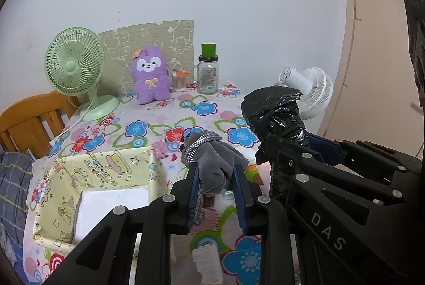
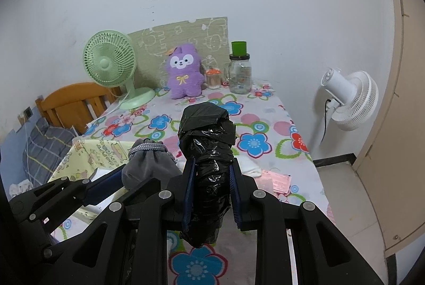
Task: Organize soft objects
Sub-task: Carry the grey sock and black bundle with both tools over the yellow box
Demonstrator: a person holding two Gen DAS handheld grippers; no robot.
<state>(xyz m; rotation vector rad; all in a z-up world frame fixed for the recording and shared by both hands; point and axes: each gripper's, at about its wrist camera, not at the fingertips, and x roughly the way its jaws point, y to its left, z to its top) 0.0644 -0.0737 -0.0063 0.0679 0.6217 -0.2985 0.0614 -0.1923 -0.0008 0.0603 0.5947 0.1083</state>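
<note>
Left tool (image 1: pixel 216 178) clamping a grey drawstring pouch (image 1: pixel 212 160) above the floral counter (image 1: pixel 159 123), right tool (image 2: pixel 209 178) gripping a crinkled black plastic-wrapped bundle (image 2: pixel 207 141) just beside it, yellow fabric bin (image 1: pixel 106 173) sitting left.

Even, soft indoor light; sharp focus; fisheye bending, dark vignette at edges.
</note>
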